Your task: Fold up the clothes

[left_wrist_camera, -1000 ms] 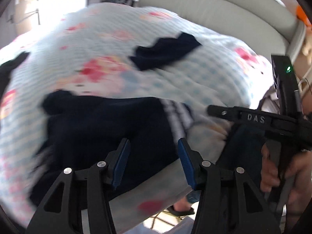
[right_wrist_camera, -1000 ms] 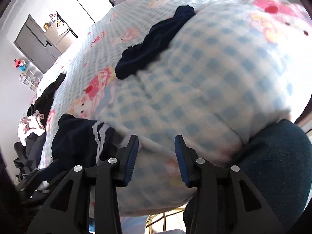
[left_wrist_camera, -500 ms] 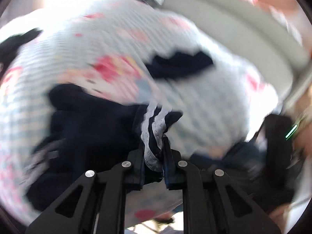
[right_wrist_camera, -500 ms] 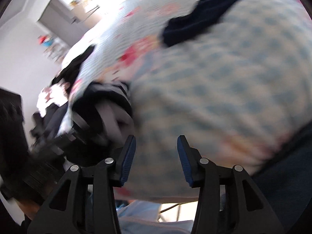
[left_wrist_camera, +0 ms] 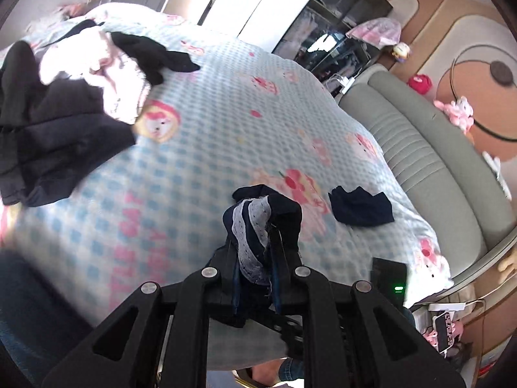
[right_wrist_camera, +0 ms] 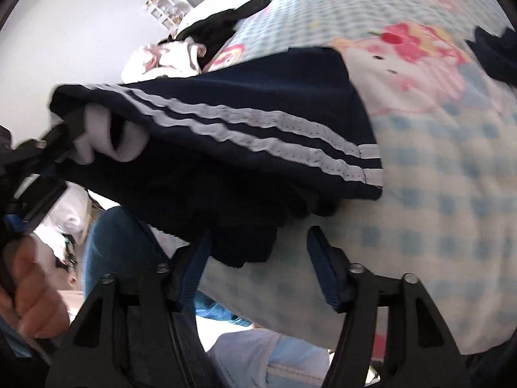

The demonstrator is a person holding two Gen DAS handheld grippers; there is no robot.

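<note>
A navy garment with white stripes (left_wrist_camera: 252, 226) is bunched in my left gripper (left_wrist_camera: 255, 242), which is shut on its striped hem above the bed. In the right wrist view the same garment (right_wrist_camera: 258, 113) stretches from the left gripper (right_wrist_camera: 55, 139) at the left down to a corner at the right. Its dark lower folds hang between the fingers of my right gripper (right_wrist_camera: 258, 258). These jaws are opening. The fold brushes the left finger (right_wrist_camera: 197, 268), but the pads do not press on it.
The bed's blue-checked quilt with pink cartoon prints (left_wrist_camera: 210, 135) fills both views. A small navy piece (left_wrist_camera: 360, 205) lies near the grey padded headboard (left_wrist_camera: 420, 148). A pile of dark and pink clothes (left_wrist_camera: 64, 103) sits at the far left. A hand (right_wrist_camera: 29, 294) holds the left gripper.
My left gripper closed on the striped hem and lifted it off the quilt. The right gripper swung over toward the garment and its jaws stand wider.
</note>
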